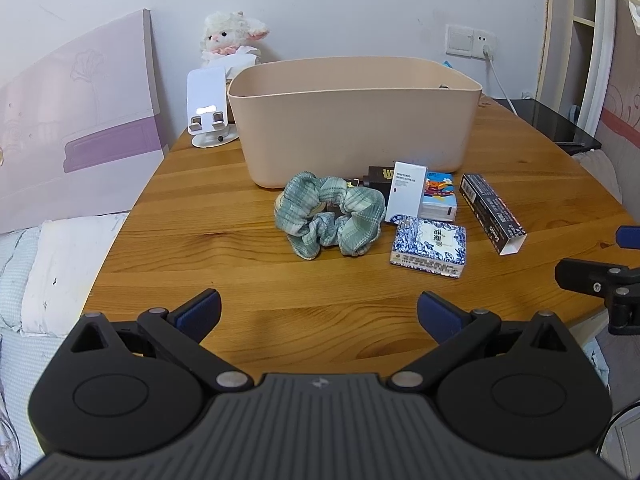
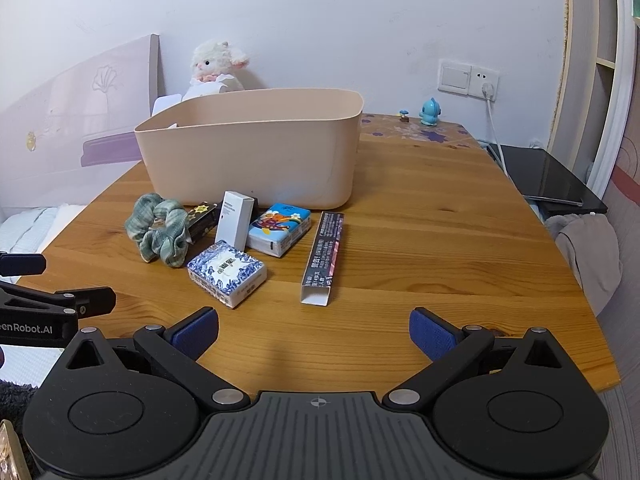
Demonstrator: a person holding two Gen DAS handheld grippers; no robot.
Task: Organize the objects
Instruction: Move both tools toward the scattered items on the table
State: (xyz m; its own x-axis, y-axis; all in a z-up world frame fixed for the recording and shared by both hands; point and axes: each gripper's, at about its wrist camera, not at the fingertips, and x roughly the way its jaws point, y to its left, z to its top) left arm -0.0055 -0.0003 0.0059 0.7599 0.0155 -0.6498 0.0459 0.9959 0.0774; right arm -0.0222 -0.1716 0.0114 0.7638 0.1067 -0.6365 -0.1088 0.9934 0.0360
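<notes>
A beige plastic bin (image 1: 356,120) (image 2: 256,148) stands at the back of the wooden table (image 1: 200,264) (image 2: 440,240). In front of it lie a green plaid scrunchie (image 1: 328,214) (image 2: 160,226), a small black box (image 1: 378,178) (image 2: 202,218), a white box (image 1: 406,192) (image 2: 235,219), a colourful tissue pack (image 1: 440,196) (image 2: 280,229), a blue-and-white patterned box (image 1: 430,246) (image 2: 227,271) and a long dark carton (image 1: 492,212) (image 2: 324,256). My left gripper (image 1: 319,314) is open and empty, short of the scrunchie. My right gripper (image 2: 314,332) is open and empty, short of the long carton.
A white phone stand (image 1: 208,108) and a plush lamb (image 1: 232,40) (image 2: 216,64) sit behind the bin. A blue figurine (image 2: 431,112) stands at the table's back right. A bed (image 1: 48,264) lies left, a black side table (image 2: 552,184) right.
</notes>
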